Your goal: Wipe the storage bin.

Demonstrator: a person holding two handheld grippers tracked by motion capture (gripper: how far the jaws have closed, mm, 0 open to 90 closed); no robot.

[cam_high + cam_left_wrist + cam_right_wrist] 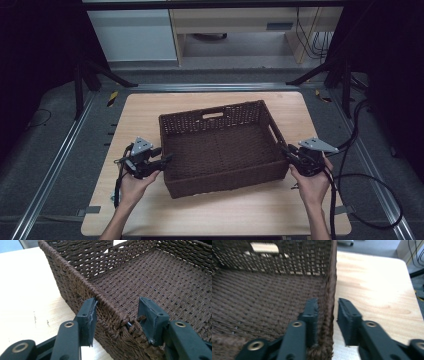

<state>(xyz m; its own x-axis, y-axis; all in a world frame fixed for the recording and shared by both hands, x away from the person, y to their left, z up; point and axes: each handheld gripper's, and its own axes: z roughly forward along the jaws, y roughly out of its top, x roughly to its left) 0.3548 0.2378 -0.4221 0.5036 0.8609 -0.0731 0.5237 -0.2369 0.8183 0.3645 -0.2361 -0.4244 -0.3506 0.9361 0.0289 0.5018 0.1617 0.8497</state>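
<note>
The likeliest trouble is an uneven lift. The left gripper (116, 312) straddles the near-left wall of the dark brown woven rectangular basket (220, 150), but its jaws stand apart: the outer pad lies against the weave while the inner one sits clear of the rim, so that side is released, not grasped. The right gripper (327, 312) has its 2 jaws on either side of the right wall, 1 inside the basket and 1 outside, drawn close to the wall; a thin gap shows beside the outer pad, so I judge it barely pinched or not yet clenched. If the hands rose now, the left wall would slip out and the basket would tip or swing from the right side. The braided rim is thick and springy, and the frayed strands just ahead of the left jaws could let a pad skid.

The basket sits between the 2 grippers on the pale wooden table (150, 110), empty, open-topped, with a slot handle (213, 115) cut in the far wall, well ahead of both tools. Its weave is loose on the walls and tight on the floor.
</note>
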